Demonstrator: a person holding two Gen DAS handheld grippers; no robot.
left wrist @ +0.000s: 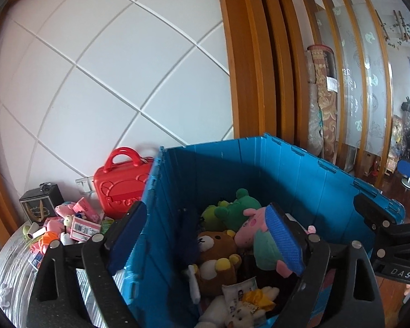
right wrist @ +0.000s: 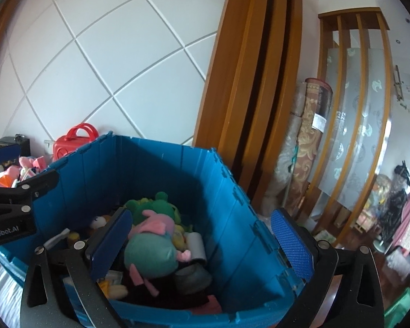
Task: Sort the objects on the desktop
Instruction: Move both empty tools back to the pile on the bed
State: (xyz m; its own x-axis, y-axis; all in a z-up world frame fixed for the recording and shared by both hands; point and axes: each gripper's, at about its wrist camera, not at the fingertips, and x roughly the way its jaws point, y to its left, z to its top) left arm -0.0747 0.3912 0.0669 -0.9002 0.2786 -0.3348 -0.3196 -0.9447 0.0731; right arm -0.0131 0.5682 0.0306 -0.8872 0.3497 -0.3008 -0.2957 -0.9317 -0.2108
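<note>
Smooth blue plastic crate [right wrist: 232,232] holds soft cloth plush toys [right wrist: 150,251].

The left wrist camera sits just behind its own tongs [left wrist: 207,242], close above the near left corner of the blue crate [left wrist: 259,169], and faces slightly downward toward the white panelled wall [left wrist: 109,82]. At its left it takes in the bench [left wrist: 11,268] with the red toy case [left wrist: 120,191].

The right wrist camera rides behind the right tongs [right wrist: 202,242], just as near, over the crate's [right wrist: 164,169] near right corner, tilted down likewise. Both views share the crate's inside with its plush pig [left wrist: 255,235] [right wrist: 153,248], the wall [right wrist: 109,54] and the wooden frame [left wrist: 248,68] [right wrist: 246,82]. Each catches the other tongs at its edge.
</note>
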